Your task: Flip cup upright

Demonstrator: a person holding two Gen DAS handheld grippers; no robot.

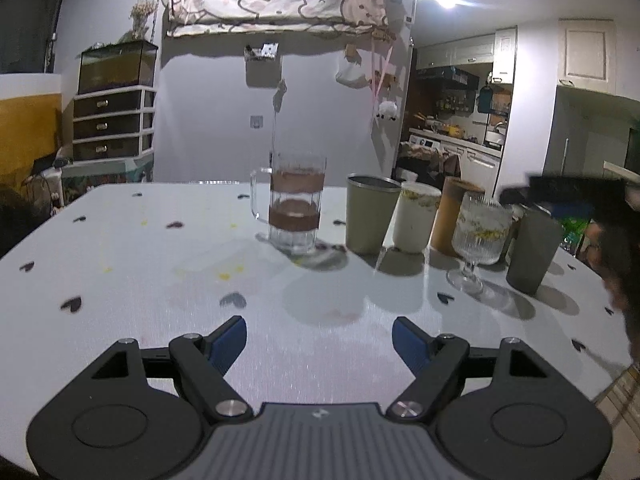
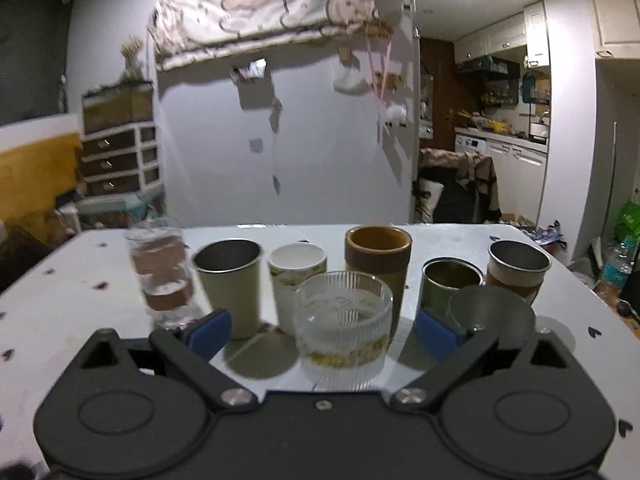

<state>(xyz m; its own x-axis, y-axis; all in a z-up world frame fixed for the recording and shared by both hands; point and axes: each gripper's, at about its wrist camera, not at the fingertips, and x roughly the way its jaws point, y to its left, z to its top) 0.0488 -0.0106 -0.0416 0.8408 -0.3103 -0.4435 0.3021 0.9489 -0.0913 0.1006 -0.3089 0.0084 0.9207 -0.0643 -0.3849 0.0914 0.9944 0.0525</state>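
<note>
The big white table (image 1: 160,260) has little dark hearts on it, and a row of cups stands near its far side.

The left claw (image 1: 319,344) hangs low over a bare part of the table. Its two blue fingers are wide apart and hold nothing. The right claw (image 2: 322,330) is wide apart too and holds nothing. It points at the row of cups from close by.

Most of the cups stand the right way up with their mouths open to the top. These are the glass mug (image 1: 294,208), the tan cup (image 2: 230,280), the white cup (image 2: 296,276), the brown cup (image 2: 378,256), the green tin (image 2: 448,284) and the steel cup (image 2: 518,268). The ribbed glass (image 2: 344,320) shows between the right claw's fingers, but they do not touch it.

The grey cup (image 2: 492,310) is the one to turn. It stands upside down, with its flat bottom on top, in front of the green tin and just beside the right claw's right finger.

I think the job has hardly begun. No claw has the grey cup. The right claw needs to move over, close on its side, lift it, turn it over and set it down mouth up
</note>
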